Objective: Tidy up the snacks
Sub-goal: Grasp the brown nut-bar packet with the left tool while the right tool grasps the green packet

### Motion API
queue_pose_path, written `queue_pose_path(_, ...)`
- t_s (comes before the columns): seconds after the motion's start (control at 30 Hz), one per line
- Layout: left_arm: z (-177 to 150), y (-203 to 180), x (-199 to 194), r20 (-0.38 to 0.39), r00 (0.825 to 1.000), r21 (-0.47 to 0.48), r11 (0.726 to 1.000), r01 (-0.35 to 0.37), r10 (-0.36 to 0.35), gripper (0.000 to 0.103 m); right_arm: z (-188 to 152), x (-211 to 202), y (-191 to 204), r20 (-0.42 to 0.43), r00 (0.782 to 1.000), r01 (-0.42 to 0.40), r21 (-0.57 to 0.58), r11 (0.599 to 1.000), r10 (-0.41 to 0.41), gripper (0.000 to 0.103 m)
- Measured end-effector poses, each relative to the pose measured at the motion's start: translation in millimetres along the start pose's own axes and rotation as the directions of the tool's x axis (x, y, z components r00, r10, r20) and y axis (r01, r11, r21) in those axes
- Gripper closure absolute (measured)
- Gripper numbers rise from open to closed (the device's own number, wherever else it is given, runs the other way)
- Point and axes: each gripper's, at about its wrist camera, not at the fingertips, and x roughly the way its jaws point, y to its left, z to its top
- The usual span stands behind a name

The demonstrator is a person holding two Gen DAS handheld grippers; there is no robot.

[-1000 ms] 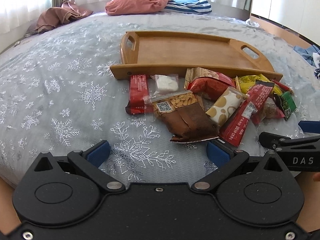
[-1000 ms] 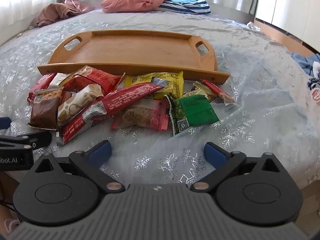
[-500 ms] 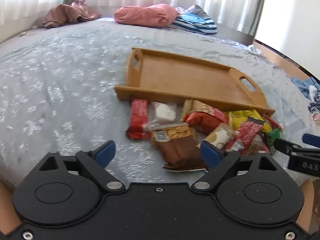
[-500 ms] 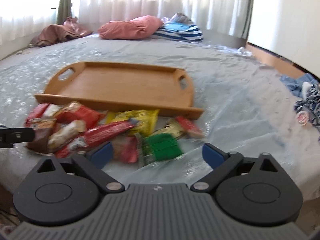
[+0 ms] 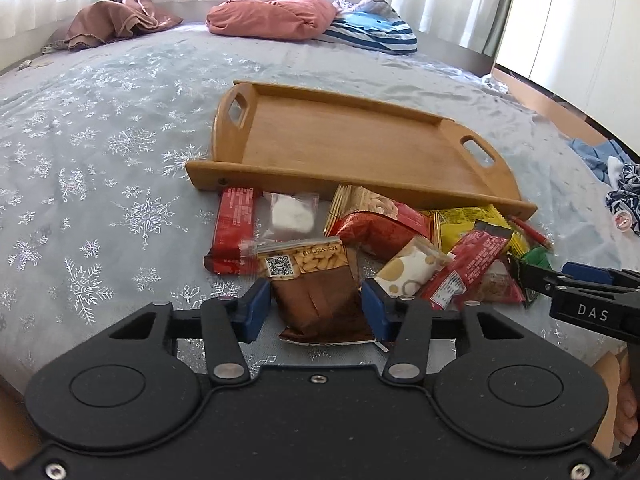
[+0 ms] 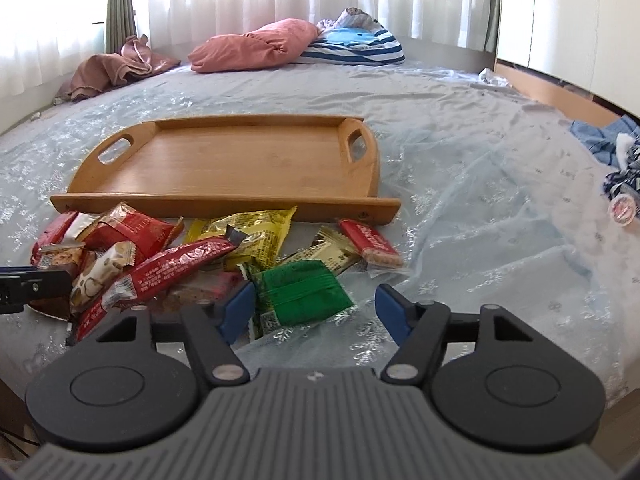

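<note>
A pile of wrapped snacks lies on the bed in front of an empty wooden tray (image 5: 352, 152) (image 6: 224, 164). My left gripper (image 5: 314, 314) is open, its blue pads on either side of a brown peanut packet (image 5: 316, 292), not closed on it. My right gripper (image 6: 316, 312) is open just above a green packet (image 6: 300, 296); the packet lies by its left pad. Around them lie a red bar (image 5: 234, 228), a long red stick pack (image 6: 168, 270), a yellow packet (image 6: 248, 236) and a small red biscuit pack (image 6: 370, 242). The right gripper also shows in the left wrist view (image 5: 576, 284).
The bed has a pale blue snowflake cover (image 5: 100, 168). A pink pillow (image 6: 256, 46), a striped cushion (image 6: 356, 46) and a brown cloth (image 6: 116, 68) lie at the far side. Blue clothes (image 6: 608, 140) lie at the right edge.
Both grippers have narrowed from wide open and come down closer to the pile. The left pads now flank the brown peanut packet; the right pads sit by the green packet.
</note>
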Motion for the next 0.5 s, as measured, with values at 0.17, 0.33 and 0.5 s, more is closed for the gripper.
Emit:
queue_pose_path(0.17, 0.2, -1.3, 1.2, -0.009, 1.0, 0.014, 1.0, -0.001, 0.001, 0.057, 0.0, 7.2, 1.6, -0.005, 1.0, -0.017, 0.005, 1.0, 0.017, 0.026)
queue_pose_path(0.33, 1.5, -0.5, -3.8, -0.002, 1.0, 0.01, 1.0, 0.001, -0.001, 0.067, -0.7, 8.3, 2.7, -0.005, 1.0, -0.027, 0.008, 1.0, 0.027, 0.032)
queue_pose_path(0.5, 2.8, 3.5, -8.6, 0.005, 1.0, -0.003, 1.0, 0.0, 0.0, 0.074, -0.7, 7.1, 3.6, -0.001, 1.0, -0.023, 0.012, 1.0, 0.023, 0.035)
